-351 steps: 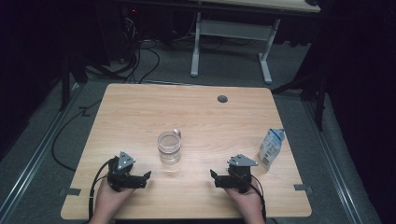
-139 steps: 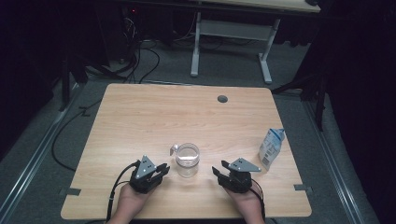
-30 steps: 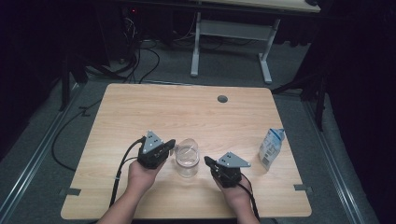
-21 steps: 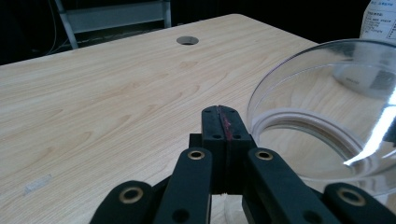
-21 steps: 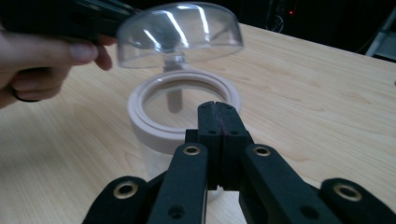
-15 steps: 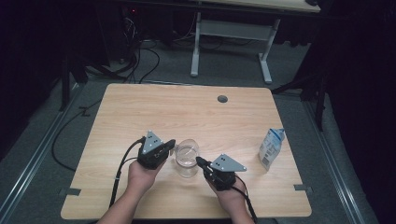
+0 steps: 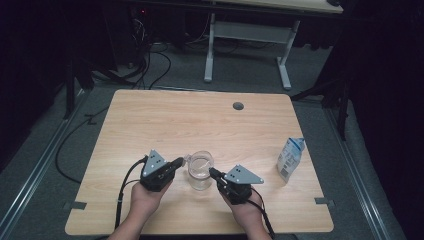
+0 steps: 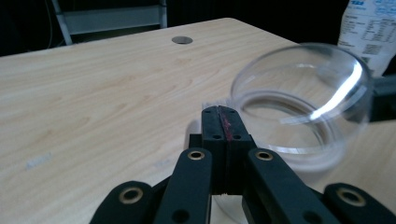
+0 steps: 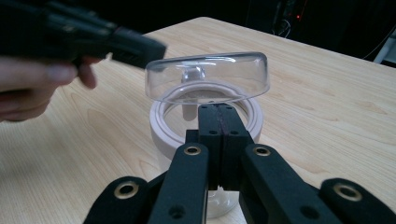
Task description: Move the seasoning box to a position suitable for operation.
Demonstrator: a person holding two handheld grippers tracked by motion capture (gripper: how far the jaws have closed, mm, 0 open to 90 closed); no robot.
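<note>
Right between the two grippers sits a clear jar [image 9: 205, 135] with a white rim, and its see-through lid [image 9: 210, 74] is hanging just above that rim, tipped a bit rather than seated. The left gripper [image 8: 219, 116] has its jaws pressed together on what looks like the near edge or a little tab of the lid, so I'd say that's what is holding the lid up off the jar. The right gripper [image 9: 217, 114] has its jaws closed flat too, with nothing between them that I can see, and its tip is right up at the jar's near side. My guess is it's there to brace the jar so it doesn't slide or lift along with the lid. Past the right gripper, off to its outer side, a small carton [image 7: 291, 159] stands on the bench [image 7: 200, 120], well apart from everything. A round grommet hole [image 7: 238, 106] lies far ahead of both grippers. Hard to make out: whether the right tip really touches the glass, exactly what the left gripper is pinching since it's all clear plastic, and the jar's base, which is hidden behind the right gripper's own jaws.
</note>
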